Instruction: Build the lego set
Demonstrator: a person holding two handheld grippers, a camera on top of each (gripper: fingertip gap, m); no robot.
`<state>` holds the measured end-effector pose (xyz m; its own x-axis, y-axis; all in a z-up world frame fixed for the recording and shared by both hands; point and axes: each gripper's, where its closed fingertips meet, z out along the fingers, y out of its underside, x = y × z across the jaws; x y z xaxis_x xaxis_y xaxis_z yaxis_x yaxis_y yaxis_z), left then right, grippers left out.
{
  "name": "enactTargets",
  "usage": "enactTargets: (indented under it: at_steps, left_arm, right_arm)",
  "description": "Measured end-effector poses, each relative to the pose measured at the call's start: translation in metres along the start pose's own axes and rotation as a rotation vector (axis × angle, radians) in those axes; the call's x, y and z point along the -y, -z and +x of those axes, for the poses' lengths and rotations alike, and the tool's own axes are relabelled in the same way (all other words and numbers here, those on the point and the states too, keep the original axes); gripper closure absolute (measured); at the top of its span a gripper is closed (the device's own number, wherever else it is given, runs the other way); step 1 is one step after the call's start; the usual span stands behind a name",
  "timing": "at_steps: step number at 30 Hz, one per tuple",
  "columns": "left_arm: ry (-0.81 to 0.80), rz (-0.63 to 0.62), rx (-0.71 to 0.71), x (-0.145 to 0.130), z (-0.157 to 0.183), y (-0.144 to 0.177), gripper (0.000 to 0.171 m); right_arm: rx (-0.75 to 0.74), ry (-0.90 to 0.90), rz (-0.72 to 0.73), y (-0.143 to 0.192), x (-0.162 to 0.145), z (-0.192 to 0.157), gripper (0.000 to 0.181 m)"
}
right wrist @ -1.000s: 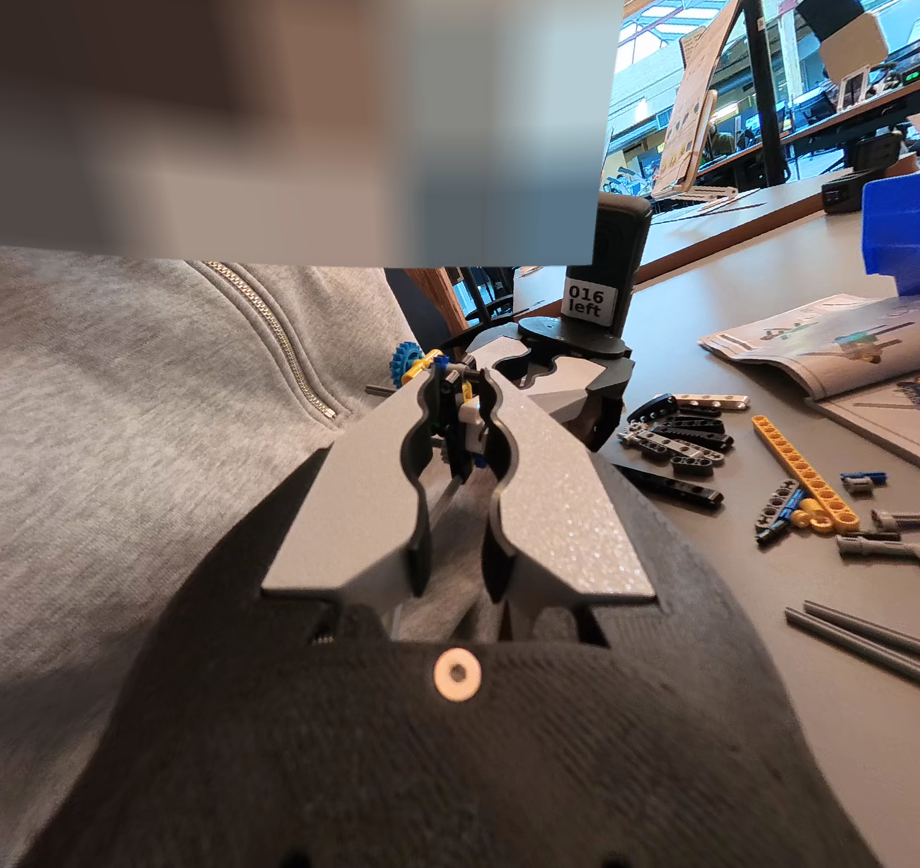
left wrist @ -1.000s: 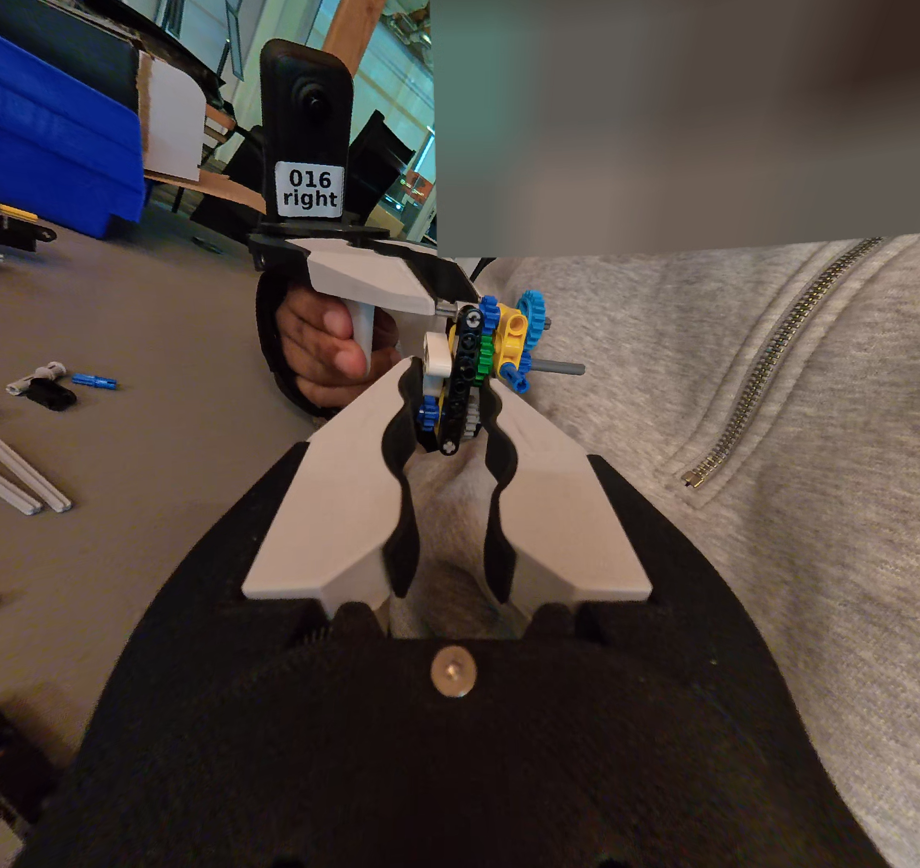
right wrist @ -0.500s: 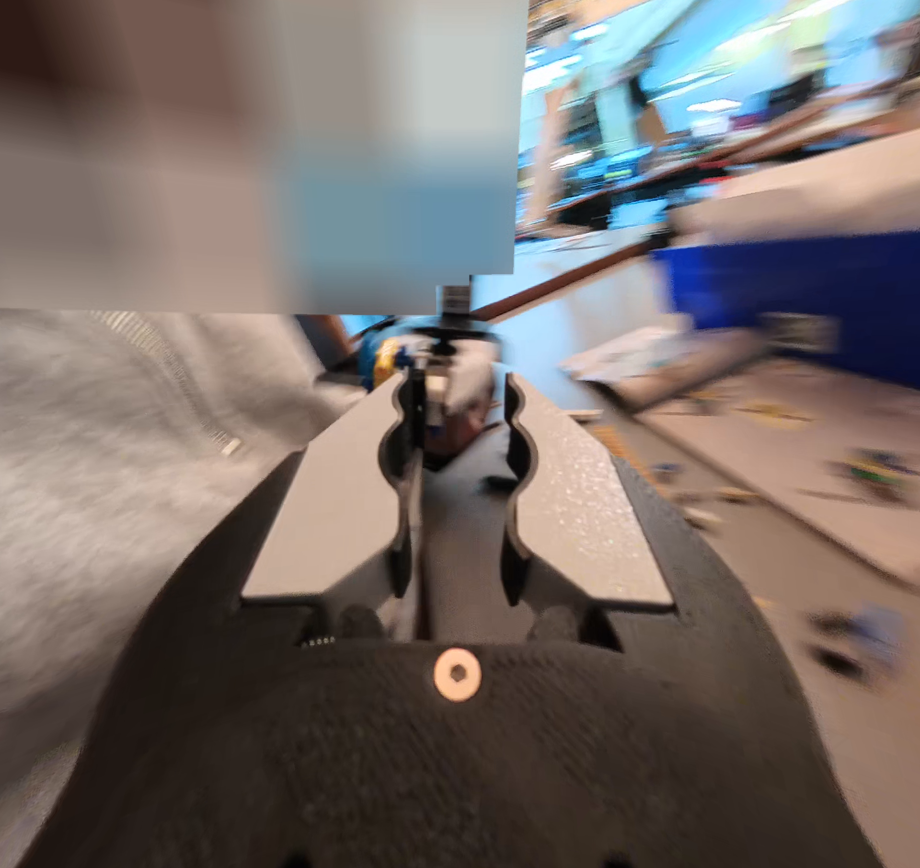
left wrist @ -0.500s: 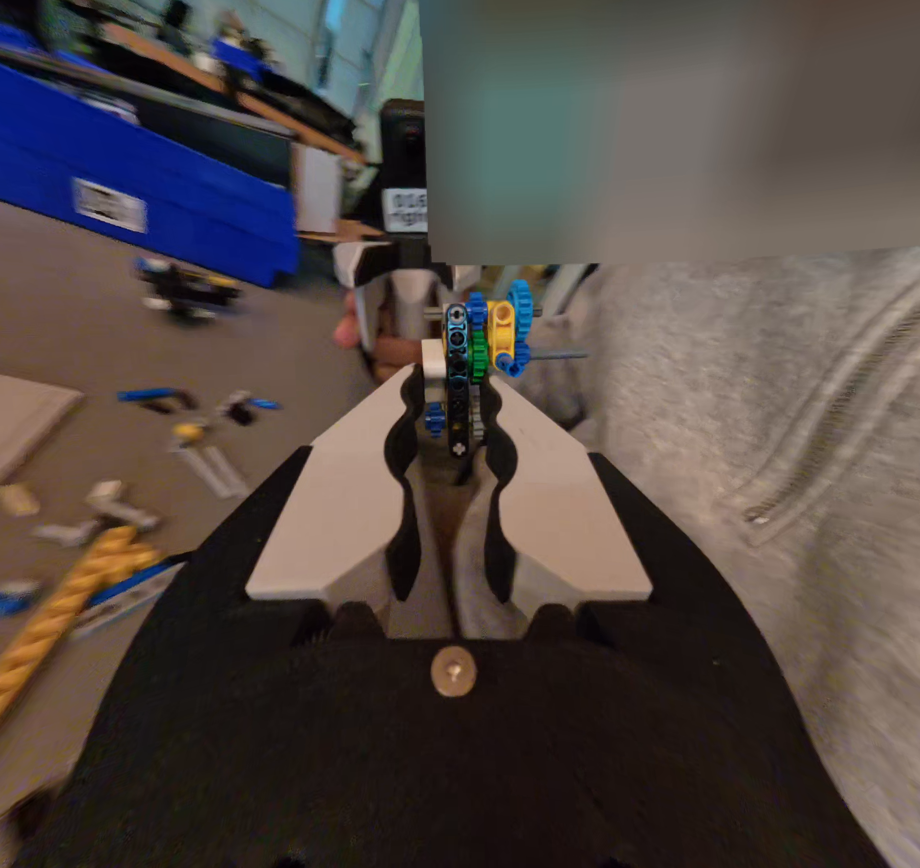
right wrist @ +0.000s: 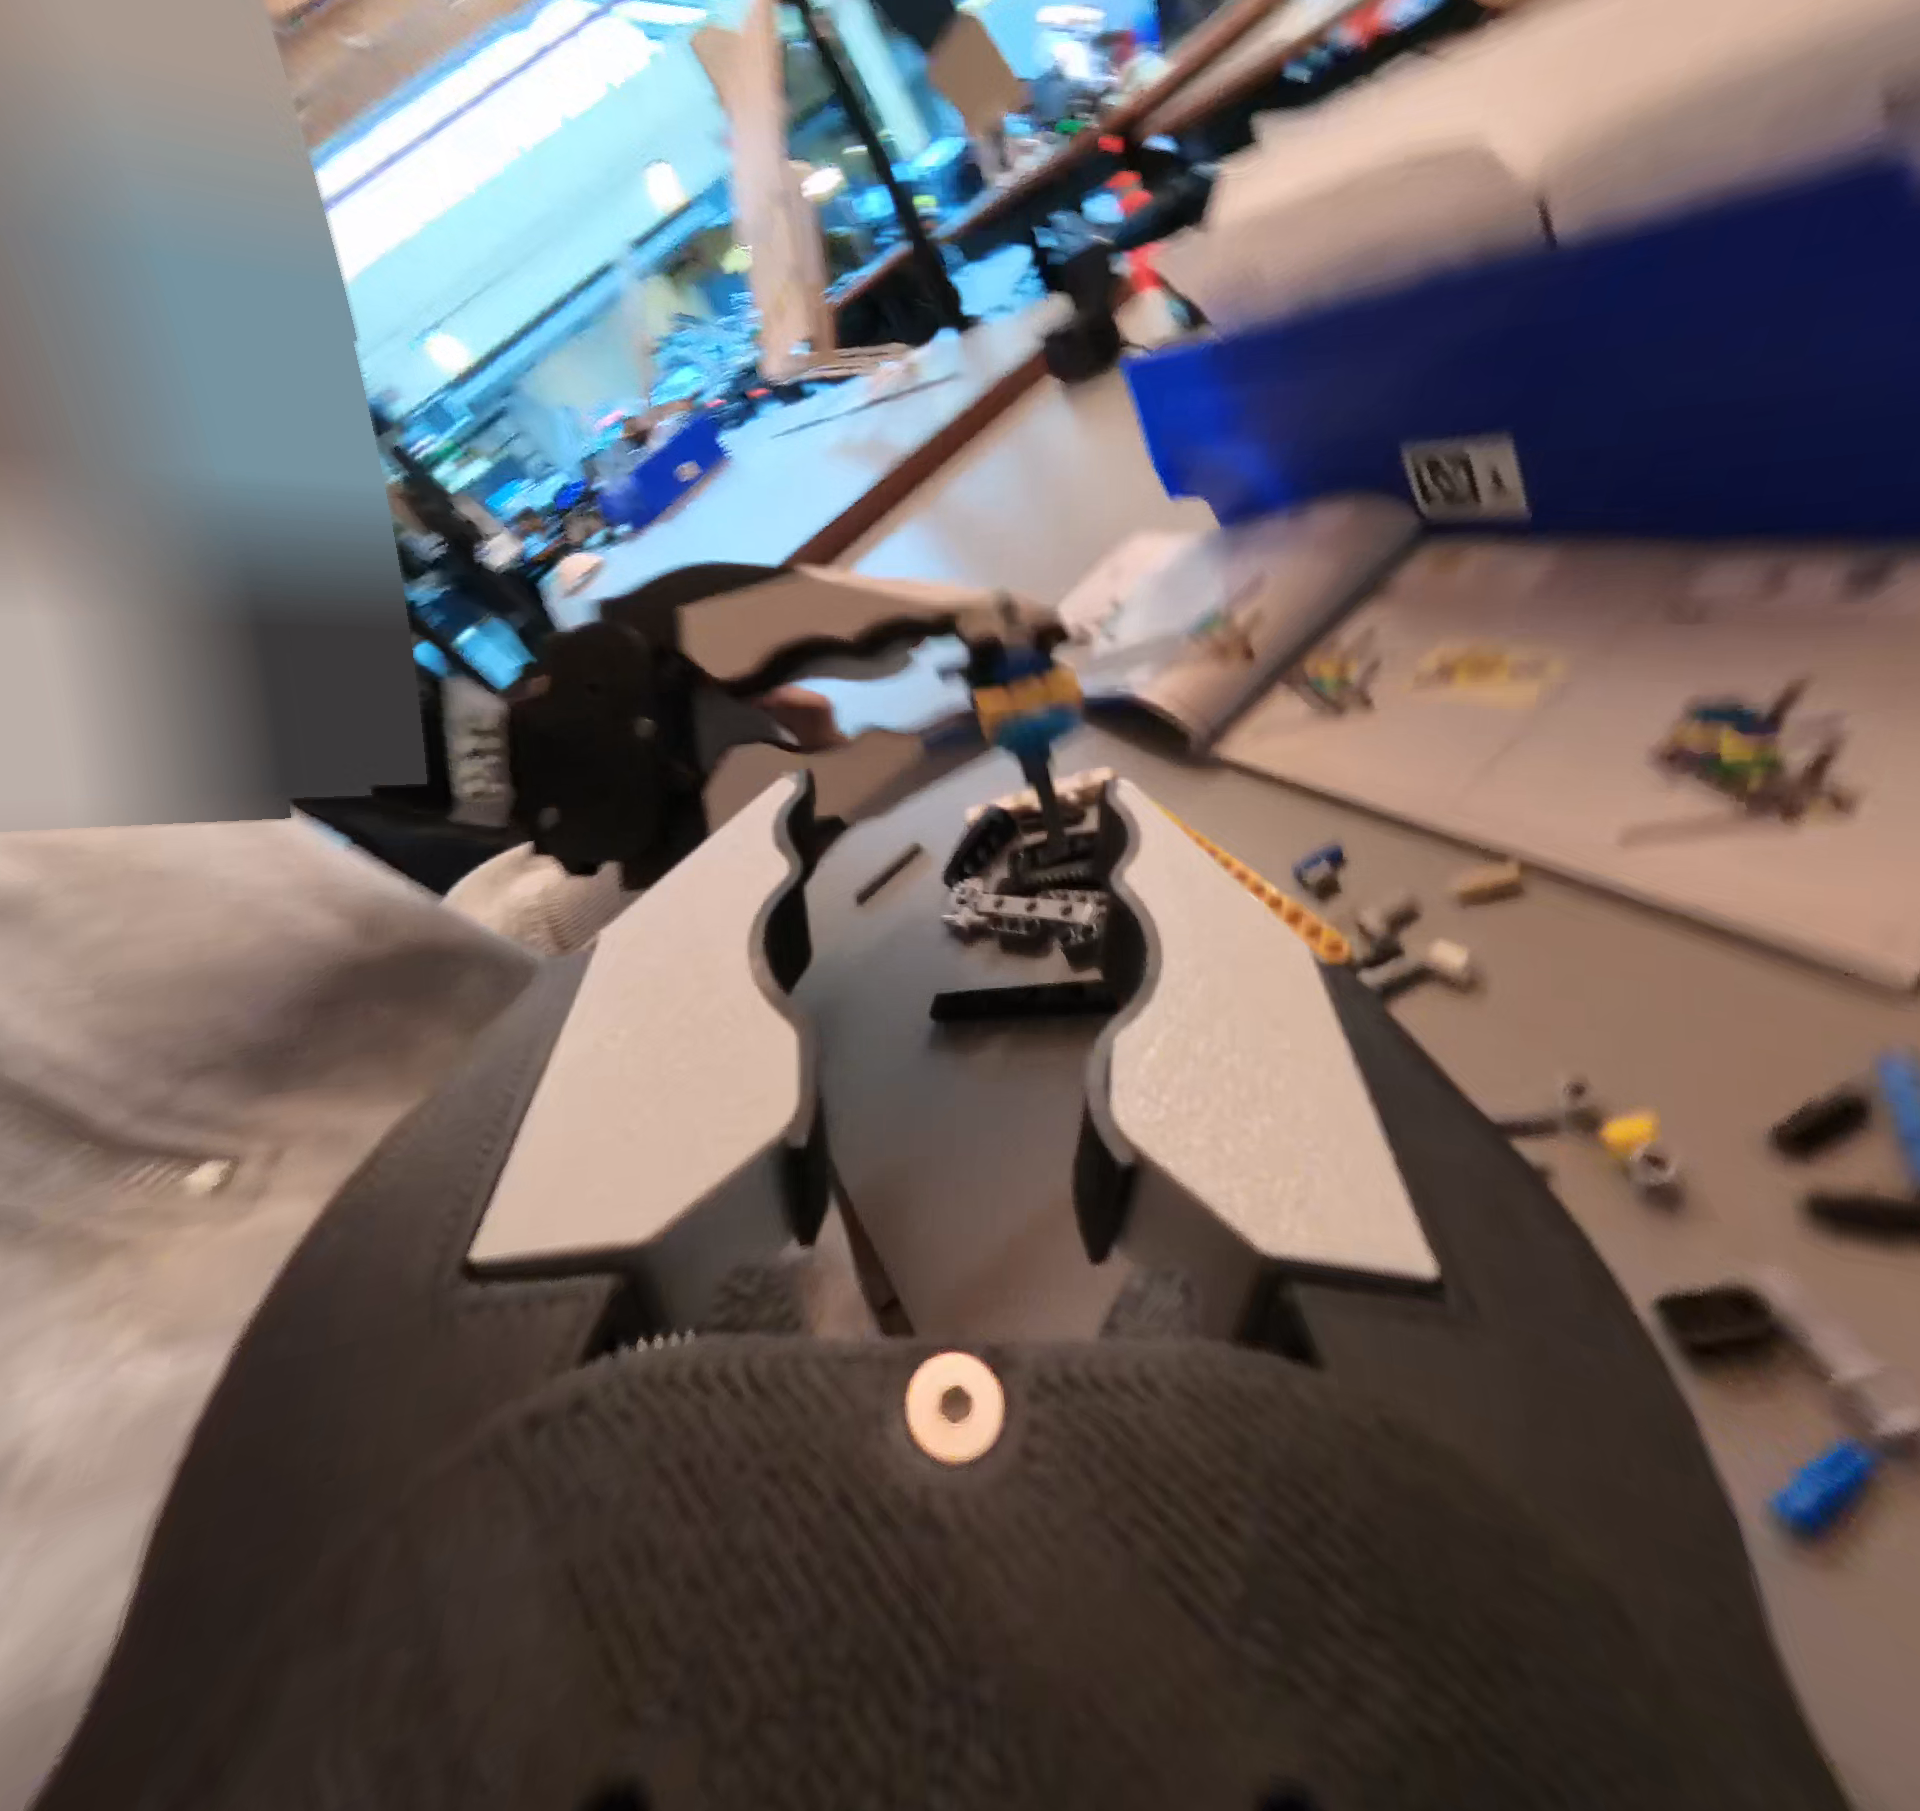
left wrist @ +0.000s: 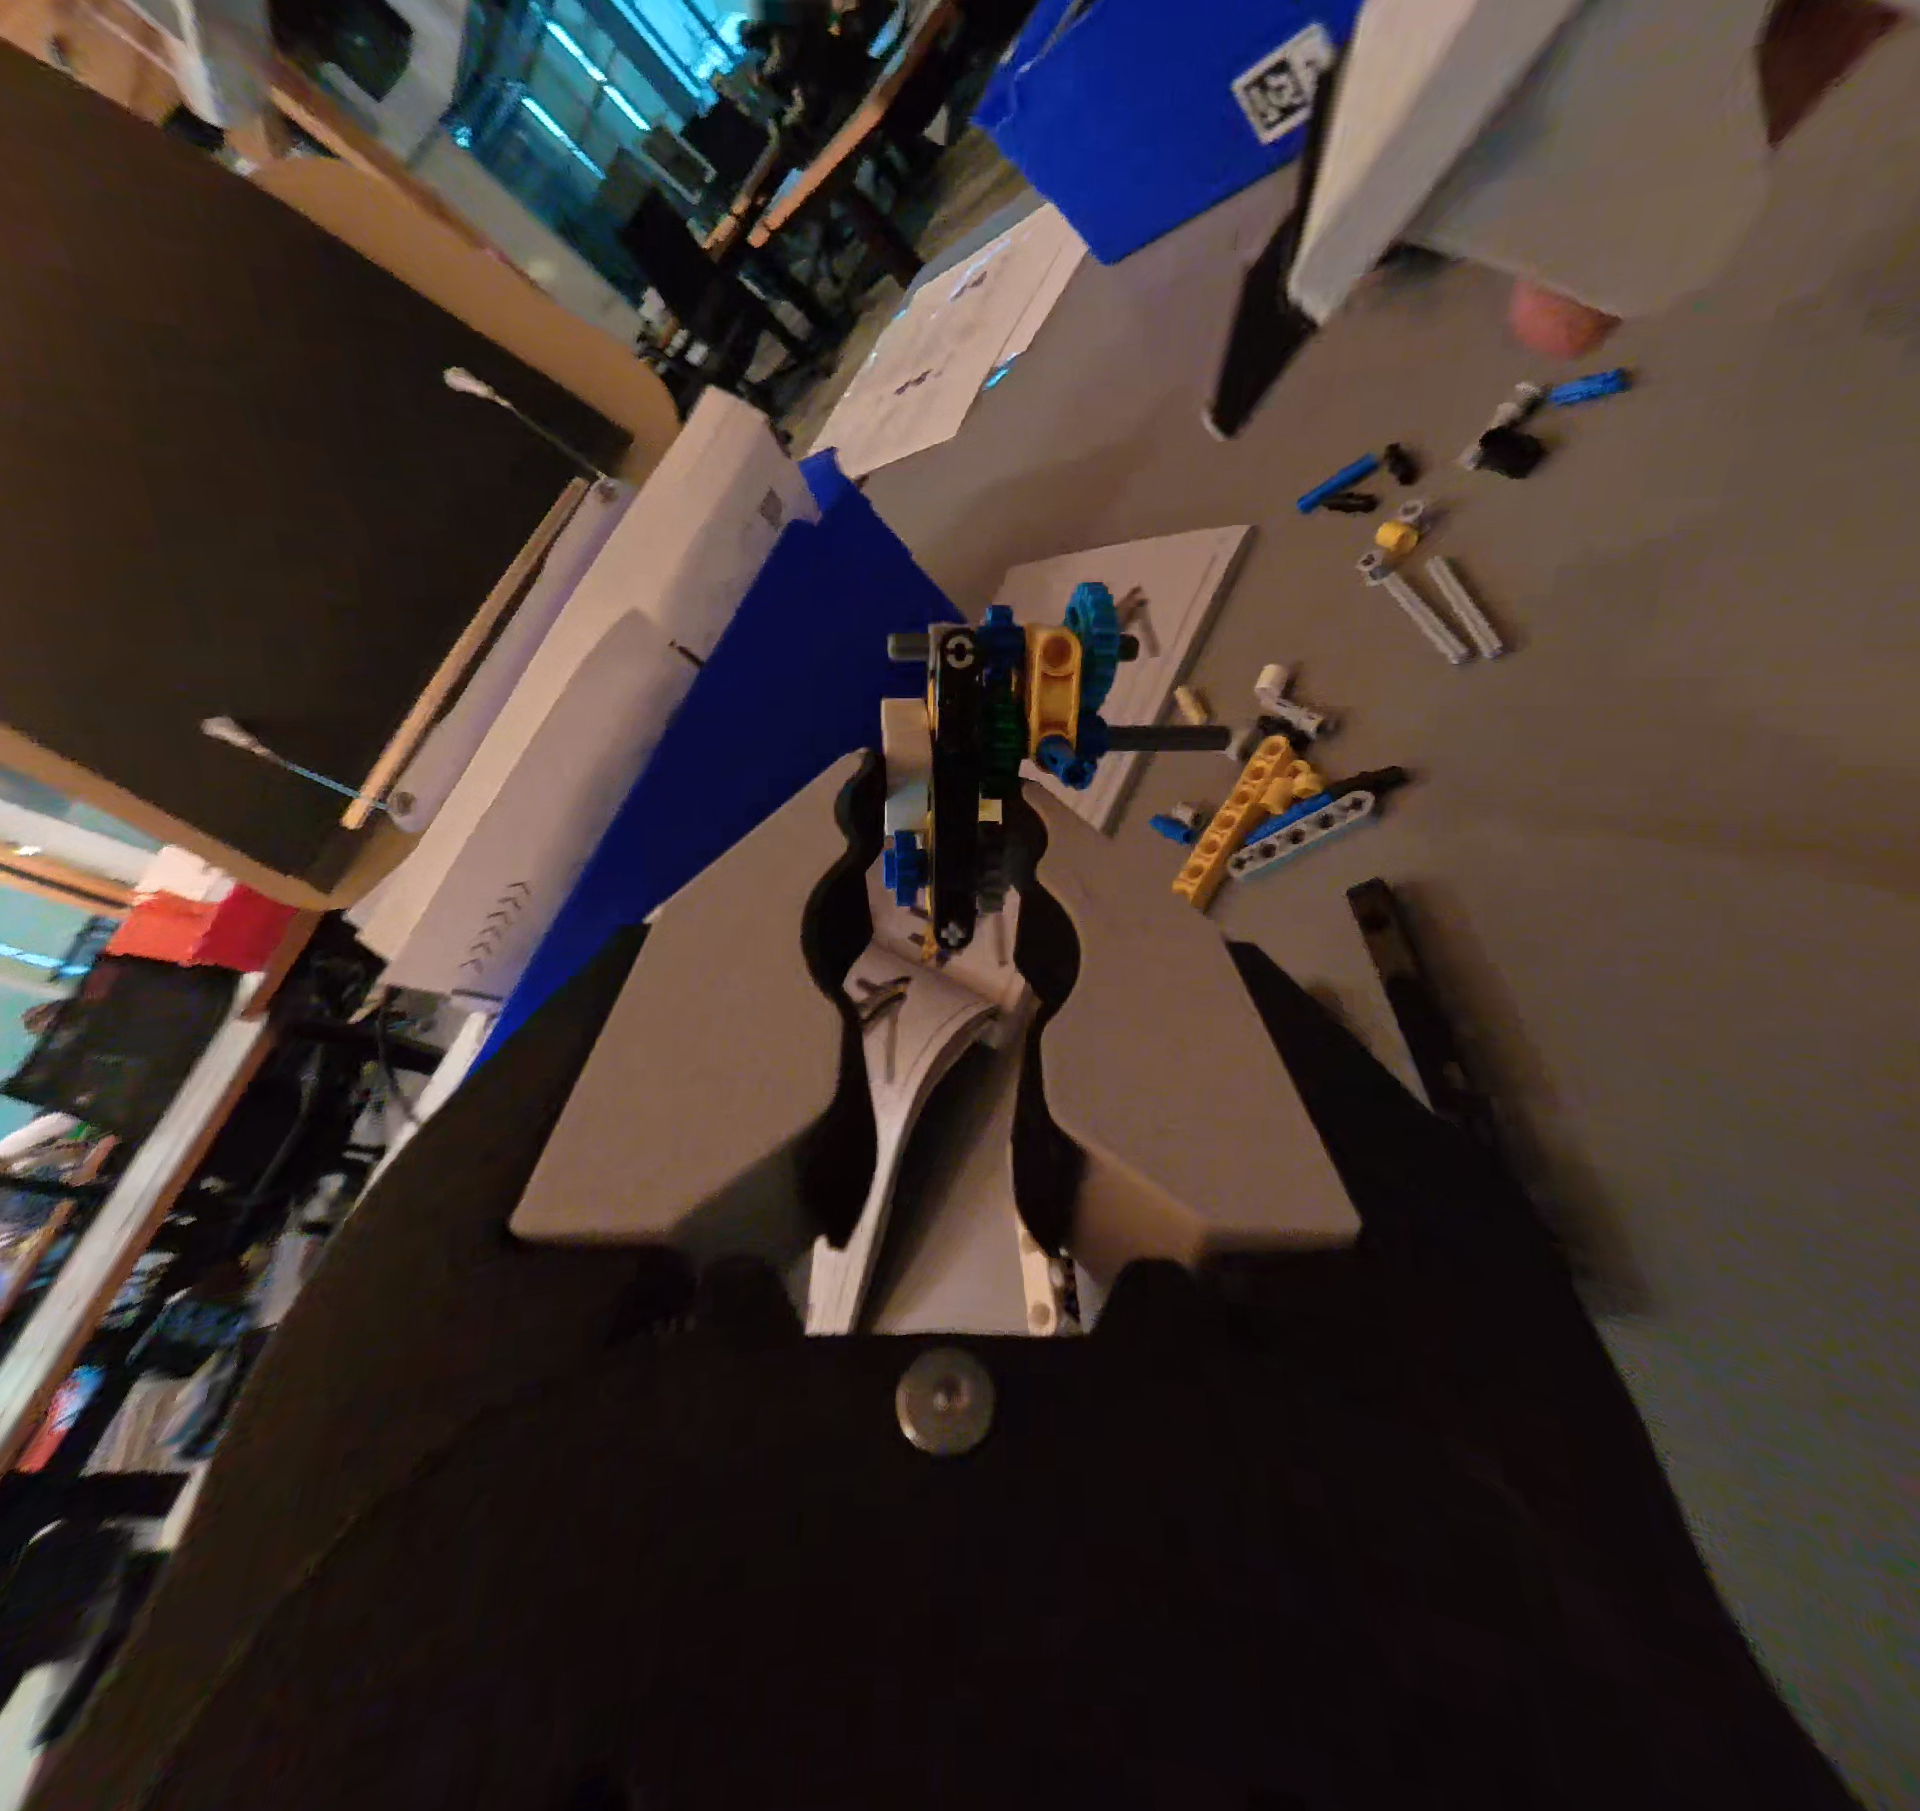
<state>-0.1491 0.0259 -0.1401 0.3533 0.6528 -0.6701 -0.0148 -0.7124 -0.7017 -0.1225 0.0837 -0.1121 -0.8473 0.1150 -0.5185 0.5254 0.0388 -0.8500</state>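
jaws of left gripper point(left wrist: 940, 831) pinch the lego assembly point(left wrist: 997, 722), held up over the grey table point(left wrist: 1558, 930); right gripper point(right wrist: 961, 805) spread wide, nothing held, above dark loose beams point(right wrist: 1023, 914).

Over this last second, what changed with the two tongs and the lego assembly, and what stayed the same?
The right tongs let go of the gear assembly, opened, and swung away toward the loose black beams on the table. The left tongs turned from the person's grey sweater toward the table. Unchanged: the left tongs stay clamped on the assembly.
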Motion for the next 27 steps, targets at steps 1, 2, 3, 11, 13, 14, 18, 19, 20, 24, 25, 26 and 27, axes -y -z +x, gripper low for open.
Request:
enactTargets:
  at_steps: [1,2,3,11,13,14,18,19,20,24,25,26,27]
  left_arm:
    - [-0.024,-0.005,0.036,-0.001,-0.004,0.001,0.152]
    - [-0.062,-0.011,0.072,-0.001,-0.008,0.001,0.152]
    - [-0.107,-0.022,0.101,-0.001,-0.009,0.002,0.152]
    - [-0.378,-0.032,0.197,0.004,-0.001,0.001,0.151]
    - [-0.464,-0.017,0.227,0.008,0.0,0.001,0.152]
    - [-0.505,-0.005,0.232,0.01,0.001,0.002,0.151]
    - [-0.658,0.07,0.224,0.022,0.011,0.004,0.152]
    - [-0.692,0.085,0.223,0.024,0.013,0.004,0.152]
    - [-0.715,0.097,0.216,0.026,0.014,0.004,0.152]
    - [-0.739,0.127,0.207,0.03,0.017,0.007,0.152]
    - [-0.747,0.136,0.201,0.031,0.018,0.008,0.152]
    - [-0.758,0.143,0.2,0.032,0.02,0.009,0.152]
    - [-0.766,0.14,0.197,0.032,0.021,0.009,0.152]
  right_arm:
    - [-0.022,-0.023,0.008,-0.002,-0.003,0.003,0.131]
    - [-0.038,-0.057,0.03,-0.003,-0.004,0.006,0.133]
    - [-0.036,-0.098,0.064,-0.004,-0.002,0.006,0.137]
    - [0.009,-0.29,0.158,-0.004,0.011,0.018,0.15]
    - [0.074,-0.373,0.097,-0.007,0.013,0.02,0.145]
    - [0.124,-0.42,0.06,-0.008,0.015,0.019,0.141]
    - [0.299,-0.533,-0.137,-0.009,0.02,0.01,0.154]
    - [0.311,-0.533,-0.197,-0.01,0.017,0.009,0.154]
    - [0.319,-0.528,-0.264,-0.011,0.012,0.007,0.155]
    - [0.323,-0.51,-0.445,-0.01,-0.003,0.003,0.156]
    - [0.317,-0.508,-0.461,-0.01,-0.005,0.004,0.156]
    - [0.313,-0.508,-0.475,-0.009,-0.007,0.004,0.158]
    - [0.312,-0.506,-0.493,-0.008,-0.009,0.005,0.16]
